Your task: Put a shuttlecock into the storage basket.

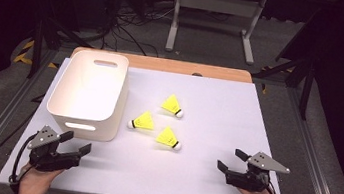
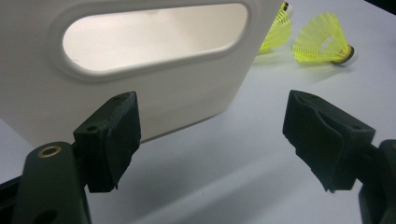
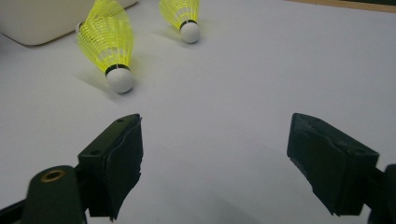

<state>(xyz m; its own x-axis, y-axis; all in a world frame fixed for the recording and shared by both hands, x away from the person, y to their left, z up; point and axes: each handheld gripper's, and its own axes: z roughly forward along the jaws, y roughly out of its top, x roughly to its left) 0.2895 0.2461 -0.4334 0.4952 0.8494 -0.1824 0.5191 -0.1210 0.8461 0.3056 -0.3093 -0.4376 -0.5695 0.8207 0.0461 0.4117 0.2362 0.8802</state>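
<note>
Three yellow shuttlecocks lie on the white table: a far one [image 1: 172, 105], a middle one [image 1: 142, 121] and a near one [image 1: 168, 138]. To their left stands a white bin [image 1: 89, 91] with handle cut-outs. My left gripper [image 1: 76, 143] rests near the table's front left, just in front of the bin, open and empty. In the left gripper view the bin's handle slot [image 2: 154, 37] looms close, with a shuttlecock [image 2: 324, 38] off to the right. My right gripper [image 1: 231, 160] sits at the front right, open and empty, facing the near shuttlecock [image 3: 111, 44].
The table's wooden back edge [image 1: 164, 64] shows behind the white sheet. Metal rails [image 1: 319, 172] run along both sides, and a stand and cables sit on the floor beyond. Bare white surface lies between the two grippers.
</note>
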